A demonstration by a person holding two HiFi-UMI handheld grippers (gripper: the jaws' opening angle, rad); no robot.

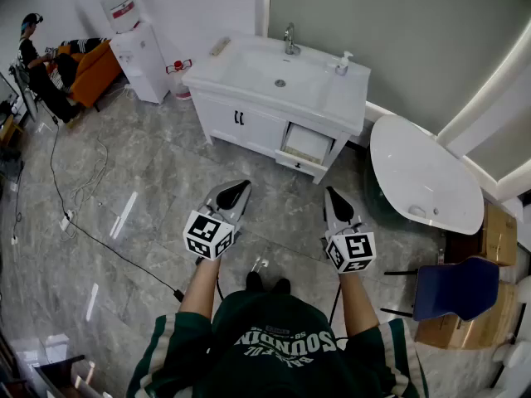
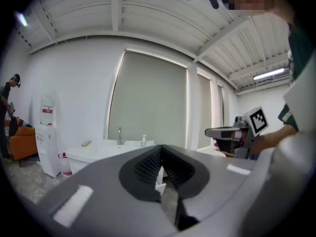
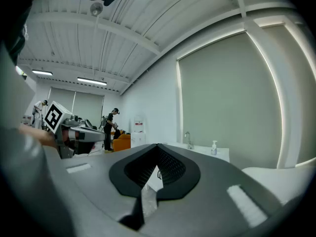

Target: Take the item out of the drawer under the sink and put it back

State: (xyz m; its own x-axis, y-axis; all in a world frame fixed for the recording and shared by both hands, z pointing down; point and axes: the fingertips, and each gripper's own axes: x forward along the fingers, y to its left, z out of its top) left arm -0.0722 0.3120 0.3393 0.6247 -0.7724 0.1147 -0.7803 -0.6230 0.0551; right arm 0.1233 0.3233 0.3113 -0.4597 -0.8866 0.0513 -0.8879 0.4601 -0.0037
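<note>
A white sink cabinet (image 1: 278, 85) stands against the far wall, with its lower right drawer (image 1: 305, 146) pulled out. The inside of the drawer looks pale and I cannot make out any item in it. My left gripper (image 1: 239, 187) and right gripper (image 1: 332, 194) hover over the floor a good step short of the cabinet, side by side and pointing at it. Both are shut and hold nothing. In the left gripper view the left gripper (image 2: 160, 149) has its jaws meeting tip to tip. The right gripper (image 3: 158, 147) looks the same in the right gripper view.
A faucet (image 1: 290, 40) and a soap bottle (image 1: 342, 63) sit on the sink top. A water dispenser (image 1: 137, 52), an orange sofa (image 1: 91, 69) and a person (image 1: 37, 65) are at the far left. To the right are a white oval tub (image 1: 423, 177), a blue chair (image 1: 456, 288) and cardboard boxes (image 1: 498, 230). A black cable (image 1: 99, 239) crosses the floor.
</note>
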